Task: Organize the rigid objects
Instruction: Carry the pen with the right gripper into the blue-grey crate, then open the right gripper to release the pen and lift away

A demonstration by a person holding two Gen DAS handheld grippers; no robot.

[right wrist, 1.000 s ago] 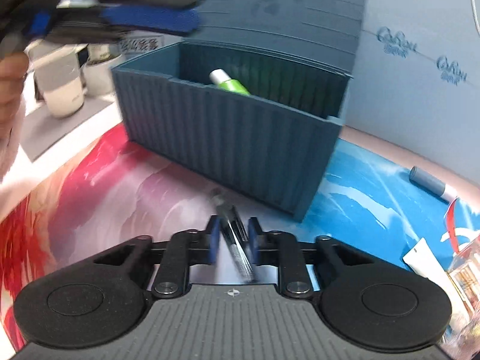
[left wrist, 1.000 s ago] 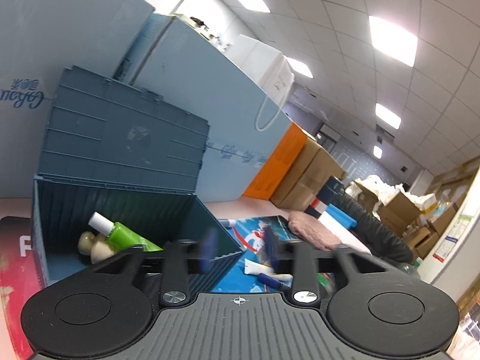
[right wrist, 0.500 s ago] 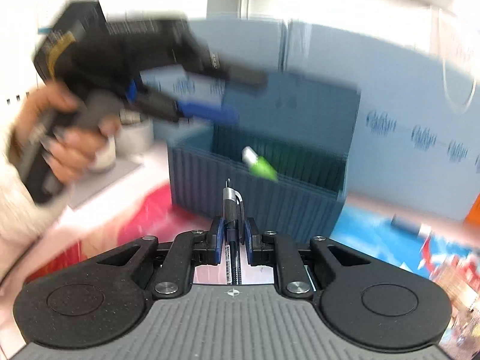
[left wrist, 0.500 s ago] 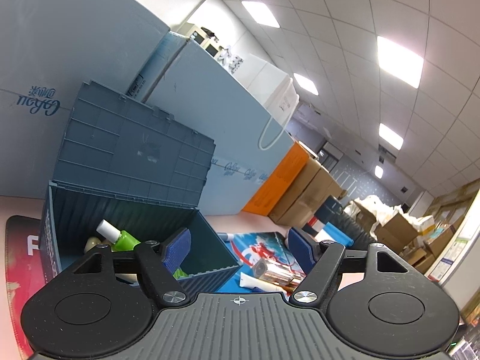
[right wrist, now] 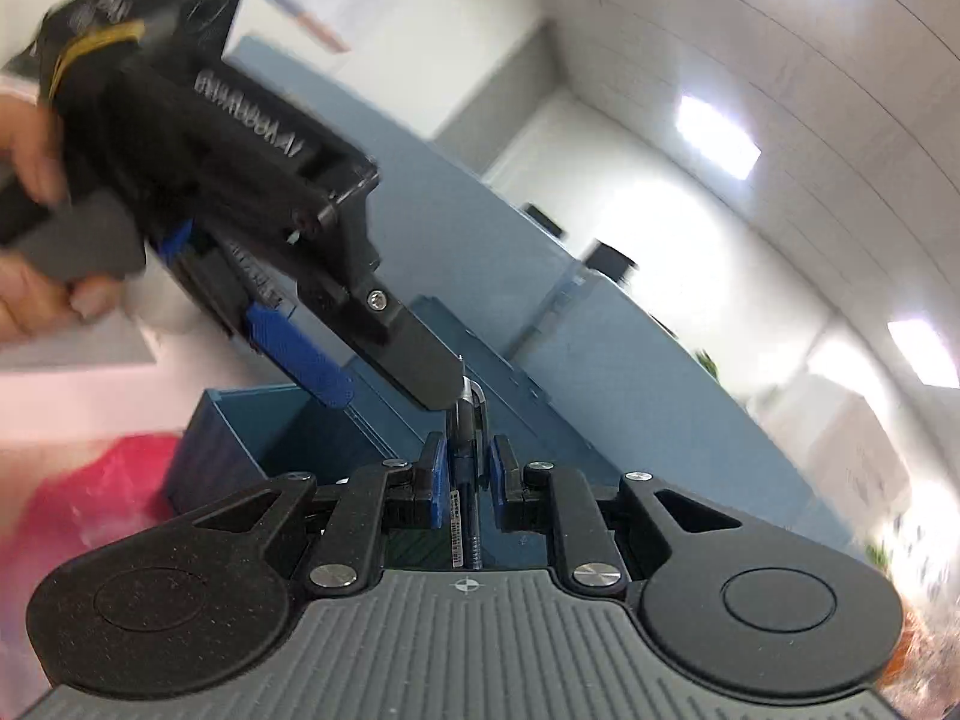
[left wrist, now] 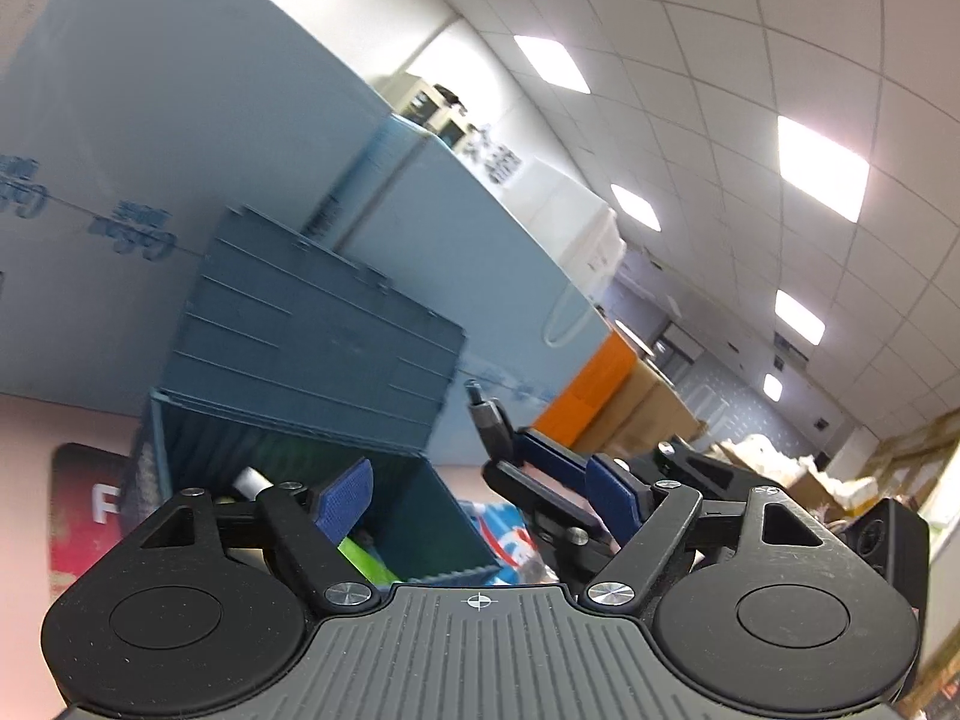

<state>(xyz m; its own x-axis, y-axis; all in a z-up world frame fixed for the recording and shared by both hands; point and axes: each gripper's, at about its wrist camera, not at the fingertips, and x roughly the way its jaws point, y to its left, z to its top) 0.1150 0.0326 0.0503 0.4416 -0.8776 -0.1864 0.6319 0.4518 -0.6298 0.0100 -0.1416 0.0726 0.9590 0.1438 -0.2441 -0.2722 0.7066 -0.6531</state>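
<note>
**Pen held over the box, ready to go in**

The left gripper (left wrist: 480, 495) stands with its blue pads spread wide and nothing between them; its jaws have just been opening. Below and to its left sits the dark blue ribbed plastic storage box (left wrist: 438, 531) with its hinged lid tipped up against the pale blue panel (left wrist: 180, 168). Inside the box a green bottle with a white cap (left wrist: 360, 555) lies partly hidden behind the left finger.

To the right in the same view, the right gripper (right wrist: 469, 483) comes in with its pads pressed together on a slim dark metal pen with a silver clip (right wrist: 465, 468), which points up and forward, near the box's open mouth.

To do this step well, I judge the right hand should carry the pen fully over the box's rim, tip it down and let go only when it is low inside (a high drop could bounce it off the bottle). The left gripper crosses close to the pen's tip in the right wrist view, so it should draw clear first.

The box floor is mostly hidden, so its other contents cannot be told. The red and blue printed mat (left wrist: 84, 504) is cut off, the items on it are blurred, and the pen's lower end is hidden.
</note>
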